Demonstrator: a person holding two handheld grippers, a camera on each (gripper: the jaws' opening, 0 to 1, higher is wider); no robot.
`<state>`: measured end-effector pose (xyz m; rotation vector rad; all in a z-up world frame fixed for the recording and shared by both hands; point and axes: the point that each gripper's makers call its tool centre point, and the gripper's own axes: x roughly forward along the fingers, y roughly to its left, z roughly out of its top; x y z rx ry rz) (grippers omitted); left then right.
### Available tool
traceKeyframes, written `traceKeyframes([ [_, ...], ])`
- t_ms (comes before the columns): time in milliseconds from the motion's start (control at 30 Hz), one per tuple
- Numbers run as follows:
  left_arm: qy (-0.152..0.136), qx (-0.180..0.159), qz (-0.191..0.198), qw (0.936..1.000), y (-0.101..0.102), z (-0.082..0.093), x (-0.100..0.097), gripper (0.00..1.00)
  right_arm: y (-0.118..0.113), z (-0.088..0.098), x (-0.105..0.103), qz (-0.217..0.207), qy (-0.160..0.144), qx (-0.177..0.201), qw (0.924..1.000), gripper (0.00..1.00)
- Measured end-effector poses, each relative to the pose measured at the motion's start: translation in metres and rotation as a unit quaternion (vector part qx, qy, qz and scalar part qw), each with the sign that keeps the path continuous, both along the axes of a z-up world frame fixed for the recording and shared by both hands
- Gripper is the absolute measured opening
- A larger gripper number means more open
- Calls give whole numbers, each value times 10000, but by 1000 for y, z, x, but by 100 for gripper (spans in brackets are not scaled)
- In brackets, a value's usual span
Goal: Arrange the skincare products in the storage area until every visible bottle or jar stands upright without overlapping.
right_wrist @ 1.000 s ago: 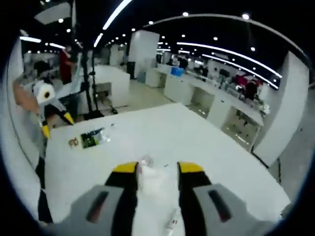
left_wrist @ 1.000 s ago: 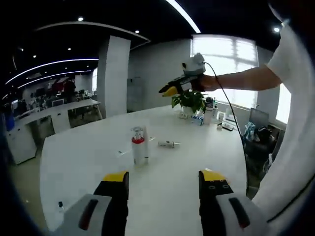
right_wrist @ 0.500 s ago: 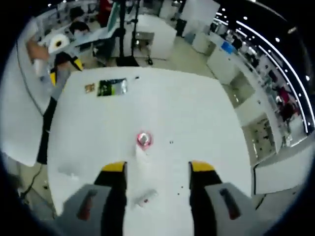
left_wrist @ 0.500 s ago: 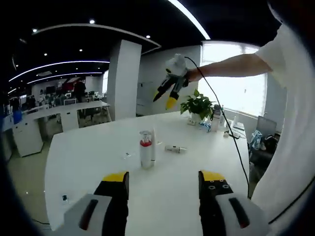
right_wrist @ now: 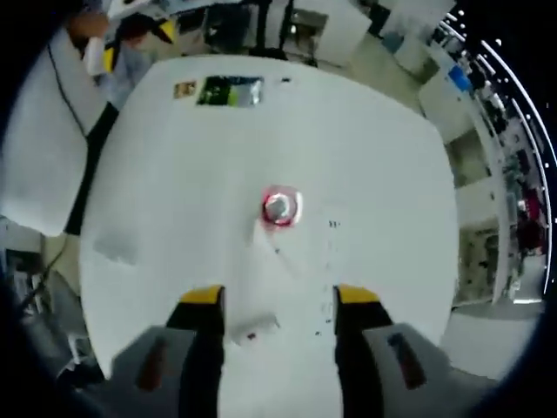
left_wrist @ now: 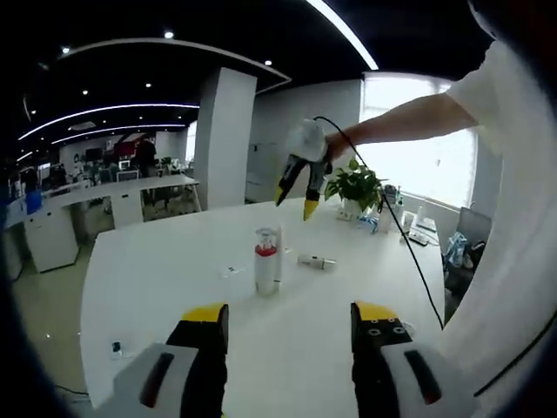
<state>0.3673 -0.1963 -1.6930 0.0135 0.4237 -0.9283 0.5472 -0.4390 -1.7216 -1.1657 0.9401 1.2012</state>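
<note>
Right gripper [right_wrist: 271,300] above counter [right_wrist: 174,174], fingers apart, empty; bottle [right_wrist: 279,209] upright beyond fingertips. Small tube [right_wrist: 251,330], likely lying, between fingers. Left gripper [left_wrist: 291,315] fingers apart, empty.

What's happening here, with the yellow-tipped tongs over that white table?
A person holds a gripper in each hand over a white table to tidy skincare products. The right gripper hangs open high above an upright red-collared bottle, pointing down at it, with a thin white tube standing right beside the bottle. A small bottle lies on its side further along the table. The left gripper is held low and open, with nothing in it.
</note>
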Motion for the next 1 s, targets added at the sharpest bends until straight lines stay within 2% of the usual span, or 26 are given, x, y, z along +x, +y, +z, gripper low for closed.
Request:
traceKeyframes([
  [167,29,0,-1,10000,-1,-2,10,58,9,-11,6,244,50,-78,9997,47],
  [233,25,23,-1,10000,0,-2,15,58,10,-17,8,467,34,-179,9987,42],
  [400,27,41,29,10000,4,-2,24,58,2,-34,9,604,220,-460,9969,37],
  [633,119,113,81,9998,10,-8,29,58,-5,-50,10,789,301,-616,9945,24],
  [700,154,163,74,9997,10,-12,28,58,-11,-54,12,874,278,-794,9926,19],
  [1000,199,185,74,9996,9,-15,29,58,-14,-61,13,1005,223,-831,9912,1],
])
